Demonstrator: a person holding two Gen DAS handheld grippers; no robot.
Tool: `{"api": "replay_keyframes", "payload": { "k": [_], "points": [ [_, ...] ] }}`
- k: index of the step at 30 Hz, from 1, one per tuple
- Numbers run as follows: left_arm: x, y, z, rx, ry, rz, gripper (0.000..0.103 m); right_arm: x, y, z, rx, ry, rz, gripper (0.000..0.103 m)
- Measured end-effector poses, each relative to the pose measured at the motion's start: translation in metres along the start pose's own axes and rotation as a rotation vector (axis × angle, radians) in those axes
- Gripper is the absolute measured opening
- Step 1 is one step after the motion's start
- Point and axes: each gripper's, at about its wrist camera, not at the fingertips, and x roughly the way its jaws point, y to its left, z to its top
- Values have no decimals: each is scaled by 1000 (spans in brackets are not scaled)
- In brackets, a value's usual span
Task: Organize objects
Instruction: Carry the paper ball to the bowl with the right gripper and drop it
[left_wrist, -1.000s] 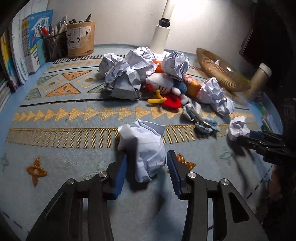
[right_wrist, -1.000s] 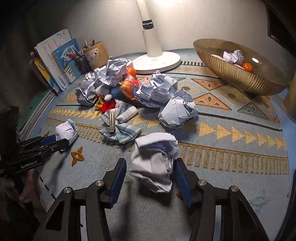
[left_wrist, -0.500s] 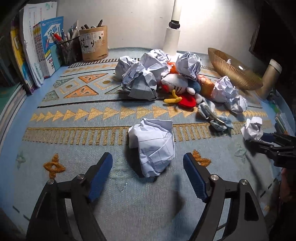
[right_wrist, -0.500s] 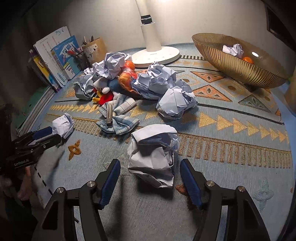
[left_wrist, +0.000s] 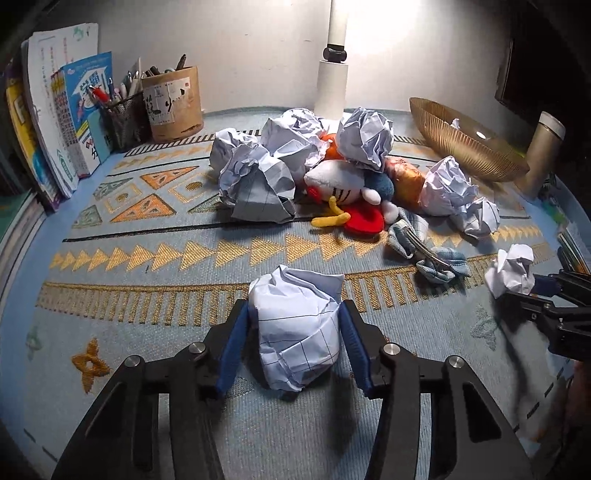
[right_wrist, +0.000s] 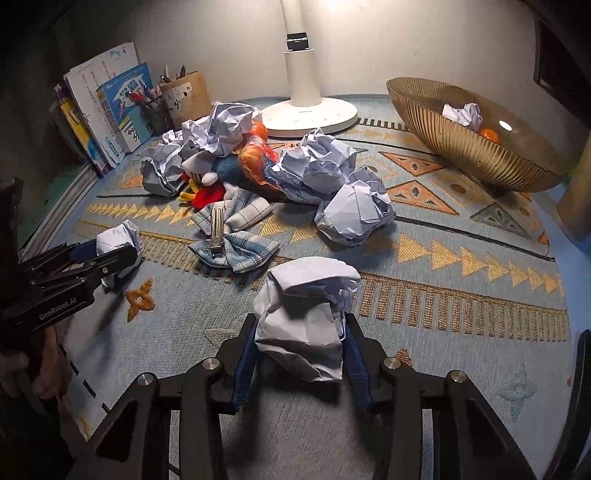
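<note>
My left gripper is shut on a crumpled ball of lined paper just above the patterned mat. My right gripper is shut on another crumpled paper ball. Each gripper shows in the other's view, the right one at the right edge and the left one at the left. A pile of paper balls, a plush toy, oranges and a checked cloth bow lies mid-mat.
A gold ribbed bowl at the back right holds a paper ball and an orange. A white lamp base stands at the back. Books, pen holders at back left; a thermos far right.
Half a second ago both grippers were open around their paper balls. Both have closed on them now.
</note>
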Motion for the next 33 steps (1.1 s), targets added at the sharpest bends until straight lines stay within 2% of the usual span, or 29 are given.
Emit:
{"api": "replay_keyframes", "payload": {
  "k": [4, 7, 11, 14, 19, 22, 24, 28, 29, 31, 32, 33],
  "points": [
    [-20, -4, 4, -20, -49, -58, 47, -23, 4, 2, -29, -60, 3, 43],
    [-37, -13, 19, -6, -88, -96, 47, -50, -3, 14, -23, -131, -3, 43],
    [-52, -37, 58, 48, -148, -136, 47, -81, -36, 44, 37, -217, -68, 43],
    [-53, -65, 98, 81, -194, -190, 47, -96, -76, 75, 149, -273, -148, 43],
    [-26, -115, 168, 107, -208, -288, 47, -96, -134, 123, 325, -309, -170, 43],
    [-1, -140, 206, 84, -189, -363, 47, -87, -157, 144, 377, -322, -181, 43],
    [17, -156, 224, 82, -183, -388, 47, -74, -167, 155, 392, -305, -206, 43],
    [54, -176, 244, 69, -158, -445, 48, -39, -179, 163, 351, -235, -373, 43],
    [63, -179, 246, 71, -152, -463, 50, -32, -182, 162, 350, -223, -368, 43],
    [79, -186, 247, 67, -141, -492, 56, -23, -192, 160, 370, -207, -342, 52],
    [85, -187, 247, 55, -133, -495, 73, -22, -195, 159, 378, -208, -339, 62],
    [90, -188, 246, 38, -130, -483, 90, -23, -197, 157, 379, -217, -344, 64]
  ]
}}
